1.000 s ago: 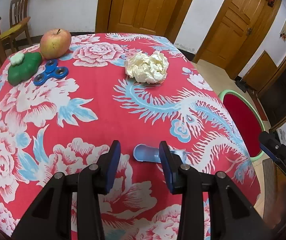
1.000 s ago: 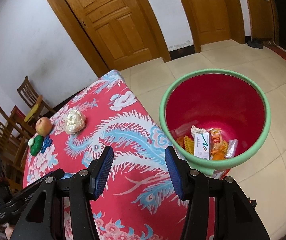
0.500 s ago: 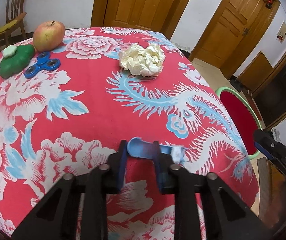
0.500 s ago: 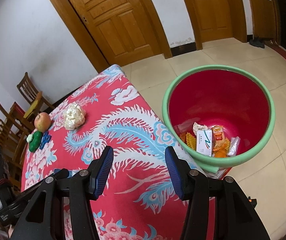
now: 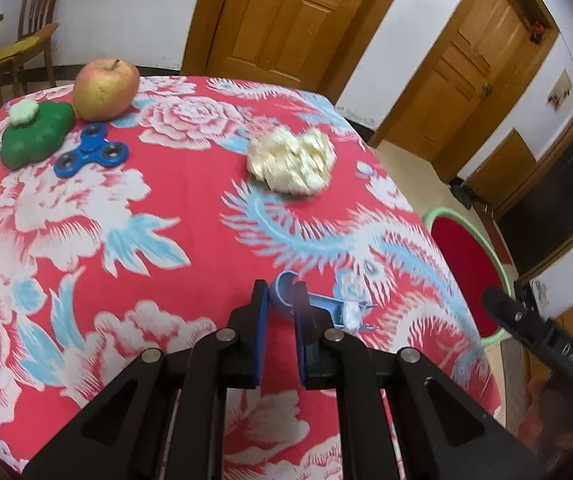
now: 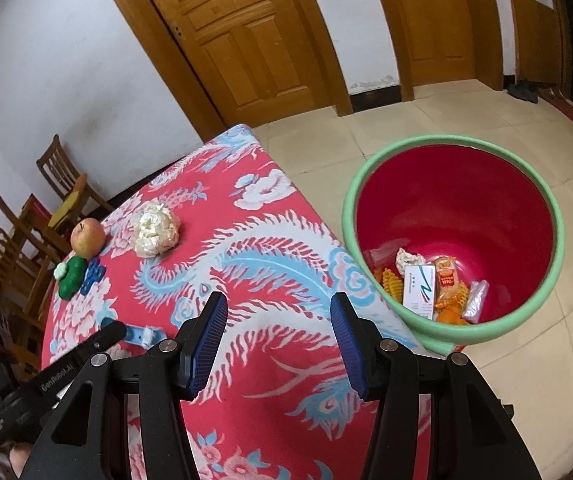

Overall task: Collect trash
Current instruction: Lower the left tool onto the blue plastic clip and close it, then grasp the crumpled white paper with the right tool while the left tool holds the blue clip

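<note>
Hidden: the bin (image 5: 504, 280) is cut off by the surface (image 5: 190, 216) edge in the left view; the light-blue scrap (image 5: 318, 306) is partly behind the left tool's finger.
Bin contents: a white box (image 6: 419, 290), orange snack packets (image 6: 446, 280) and clear wrappers lie at the bottom.
Left tool (image 5: 280, 306): pinching the light-blue scrap near the surface edge beside the bin.
Right tool (image 6: 278, 320): half spread, empty, above the surface beside the bin.
Crumpled paper (image 5: 291, 166): on the surface, well apart from the bin.

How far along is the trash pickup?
Done: wrappers and a small box already lie in the red bin. In hand: the left tool is shut on the blue scrap; the right tool hangs open and empty. Left: the crumpled paper is still on the table.
</note>
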The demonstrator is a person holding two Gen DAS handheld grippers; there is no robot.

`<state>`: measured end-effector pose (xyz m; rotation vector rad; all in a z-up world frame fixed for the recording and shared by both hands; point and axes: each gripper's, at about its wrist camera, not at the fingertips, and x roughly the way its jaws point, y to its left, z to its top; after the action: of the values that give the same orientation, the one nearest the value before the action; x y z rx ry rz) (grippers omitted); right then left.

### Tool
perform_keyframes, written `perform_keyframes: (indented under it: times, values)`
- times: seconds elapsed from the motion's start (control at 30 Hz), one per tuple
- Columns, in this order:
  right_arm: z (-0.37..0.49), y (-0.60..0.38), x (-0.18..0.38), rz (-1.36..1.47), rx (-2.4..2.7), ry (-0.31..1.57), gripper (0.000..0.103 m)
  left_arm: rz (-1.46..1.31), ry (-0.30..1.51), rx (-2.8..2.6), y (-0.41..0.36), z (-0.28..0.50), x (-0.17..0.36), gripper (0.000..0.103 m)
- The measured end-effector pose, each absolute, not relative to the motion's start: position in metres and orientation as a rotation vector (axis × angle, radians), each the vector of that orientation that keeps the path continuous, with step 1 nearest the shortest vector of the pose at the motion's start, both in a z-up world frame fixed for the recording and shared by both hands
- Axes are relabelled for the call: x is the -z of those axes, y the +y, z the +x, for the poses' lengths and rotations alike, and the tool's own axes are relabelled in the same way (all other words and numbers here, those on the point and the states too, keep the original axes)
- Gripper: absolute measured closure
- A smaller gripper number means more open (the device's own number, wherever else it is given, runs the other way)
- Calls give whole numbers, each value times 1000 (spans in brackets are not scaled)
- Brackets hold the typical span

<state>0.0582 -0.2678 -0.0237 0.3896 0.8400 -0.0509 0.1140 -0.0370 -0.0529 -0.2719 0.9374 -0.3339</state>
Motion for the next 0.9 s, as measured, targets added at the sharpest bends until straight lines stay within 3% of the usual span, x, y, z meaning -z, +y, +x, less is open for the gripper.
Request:
perform_keyframes:
  times: [0.9]
  values:
    - [149, -187, 24, 247, -131, 887, 48, -230, 825, 88, 22, 179, 33, 92]
